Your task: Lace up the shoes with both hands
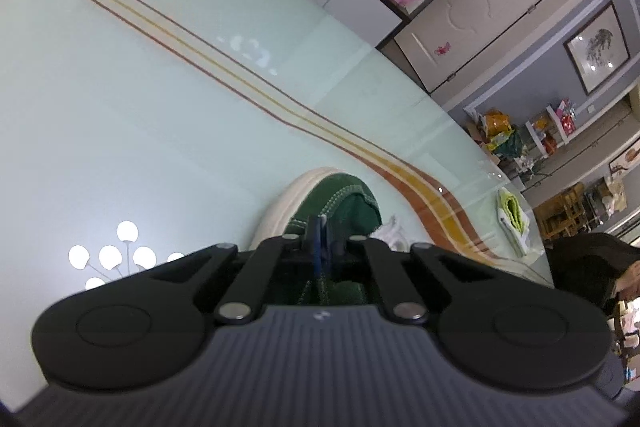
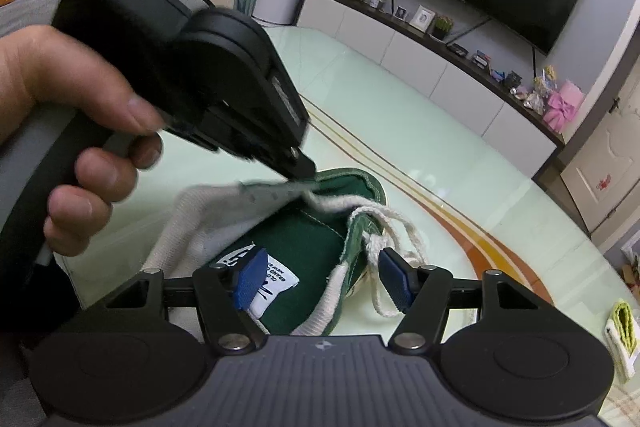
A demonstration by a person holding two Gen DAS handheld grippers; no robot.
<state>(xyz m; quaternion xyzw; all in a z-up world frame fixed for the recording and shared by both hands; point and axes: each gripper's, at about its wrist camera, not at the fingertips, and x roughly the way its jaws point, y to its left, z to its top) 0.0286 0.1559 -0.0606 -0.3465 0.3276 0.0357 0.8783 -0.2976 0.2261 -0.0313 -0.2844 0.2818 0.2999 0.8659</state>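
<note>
- Nearest the right wrist lens, I am watching my right gripper (image 2: 322, 277) standing wide open, its blue pads (image 2: 251, 277) straddling the green canvas sneaker (image 2: 304, 247) and gripping nothing.
- Upper left of that frame, a hand (image 2: 76, 131) is holding my left gripper (image 2: 306, 173), whose tips are pinching the shoe's opening edge beside the white lace (image 2: 384, 223); whether the lace itself is caught I cannot tell.
- From the left wrist view, the left gripper (image 1: 322, 241) is looking closed, pads pressed together over the sneaker (image 1: 344, 203), lower centre on the pale glass table (image 1: 140, 107).
- Risk, as I judge it: pulling with that pinch may be lifting or tipping the light shoe, since nothing is pinning it down.
- Only the right view is showing the loose lace loops, the tongue label (image 2: 276, 283) and the hand; the left view is showing the toe cap instead.
</note>
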